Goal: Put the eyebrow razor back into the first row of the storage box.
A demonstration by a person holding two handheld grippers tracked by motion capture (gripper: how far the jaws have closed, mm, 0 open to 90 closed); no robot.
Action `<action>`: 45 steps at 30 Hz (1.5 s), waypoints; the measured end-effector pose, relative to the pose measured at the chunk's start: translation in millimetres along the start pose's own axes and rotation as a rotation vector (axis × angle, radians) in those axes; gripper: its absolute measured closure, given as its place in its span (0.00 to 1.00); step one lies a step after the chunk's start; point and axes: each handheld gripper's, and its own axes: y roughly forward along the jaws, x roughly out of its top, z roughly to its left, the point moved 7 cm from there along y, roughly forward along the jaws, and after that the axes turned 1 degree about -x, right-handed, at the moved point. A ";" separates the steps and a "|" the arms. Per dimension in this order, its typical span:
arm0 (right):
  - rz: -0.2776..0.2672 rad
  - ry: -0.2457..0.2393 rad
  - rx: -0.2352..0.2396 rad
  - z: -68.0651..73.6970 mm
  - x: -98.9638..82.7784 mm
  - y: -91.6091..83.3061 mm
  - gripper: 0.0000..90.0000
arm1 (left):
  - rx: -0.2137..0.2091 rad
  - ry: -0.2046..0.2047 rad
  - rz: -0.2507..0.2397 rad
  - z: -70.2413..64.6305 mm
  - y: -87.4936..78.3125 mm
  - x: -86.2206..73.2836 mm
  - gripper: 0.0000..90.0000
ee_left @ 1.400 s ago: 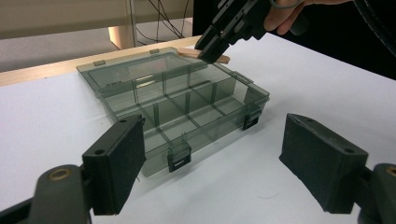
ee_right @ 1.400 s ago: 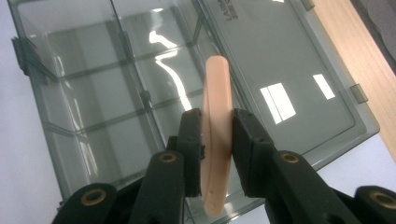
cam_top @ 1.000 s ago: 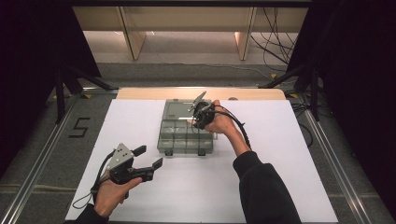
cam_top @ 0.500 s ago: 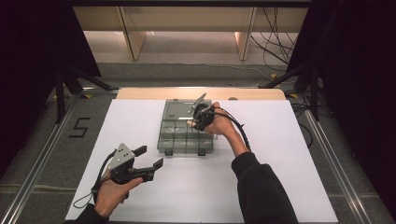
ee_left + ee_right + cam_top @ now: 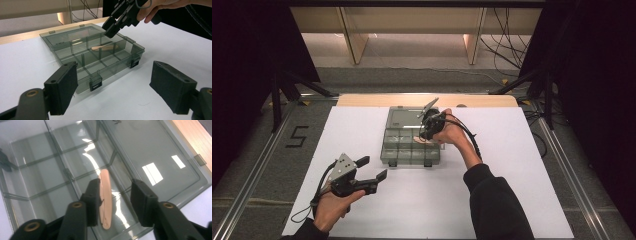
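Lying in the organizer box's compartment: one wooden stick

A pale wooden stick lies in a smoky grey clear box on white table.

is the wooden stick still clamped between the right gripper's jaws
No, the wooden stick lies in a compartment of the box, with the right gripper jaws apart above it.

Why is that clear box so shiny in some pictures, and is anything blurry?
Right gripper view: bright window-shaped glare patches on the clear box, with the wooden stick sharp; left gripper view: near jaws soft, box crisp; high view: bright table, surroundings dark.
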 end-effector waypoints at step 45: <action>-0.231 0.524 -0.045 -50.5 -37.5 -30.4 0.32 | 0.046 0.026 0.357 57.6 75.0 13.9 0.43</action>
